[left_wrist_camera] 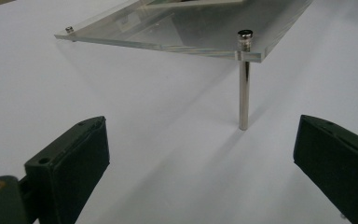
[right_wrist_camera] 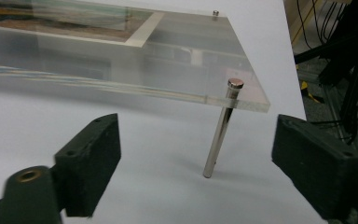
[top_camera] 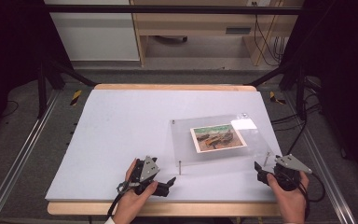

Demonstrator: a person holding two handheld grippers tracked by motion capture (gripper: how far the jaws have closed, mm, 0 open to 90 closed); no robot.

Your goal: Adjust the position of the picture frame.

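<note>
A clear acrylic frame [top_camera: 214, 140] stands on the white table [top_camera: 121, 126], right of centre, sloping so that its far edge lies low on the surface and its near edge is raised on two thin metal posts. A printed picture [top_camera: 217, 137] with a pale border sits inside the plate, toward its middle. The near left post [top_camera: 180, 167] and the near right post [top_camera: 266, 158] each touch the table at their lower end. The left gripper [top_camera: 168, 183] is held in the person's left hand [top_camera: 133, 198] at the near edge of the table, just beside and to the near left of the frame's near left corner, not touching it. In the left gripper view its jaws are spread wide apart with bare table between them, and the post [left_wrist_camera: 244, 79] stands upright ahead, capped by a small round head above the plate's corner. The right gripper [top_camera: 261, 171] is held in the right hand [top_camera: 290, 196] at the near right, close to the frame's near right corner and apart from it. In the right gripper view its jaws are likewise spread wide, with the tilted post [right_wrist_camera: 221, 128] standing between and beyond them under the thick edge of the plate [right_wrist_camera: 121, 65]. Small metal studs mark the frame's far corners.
</note>
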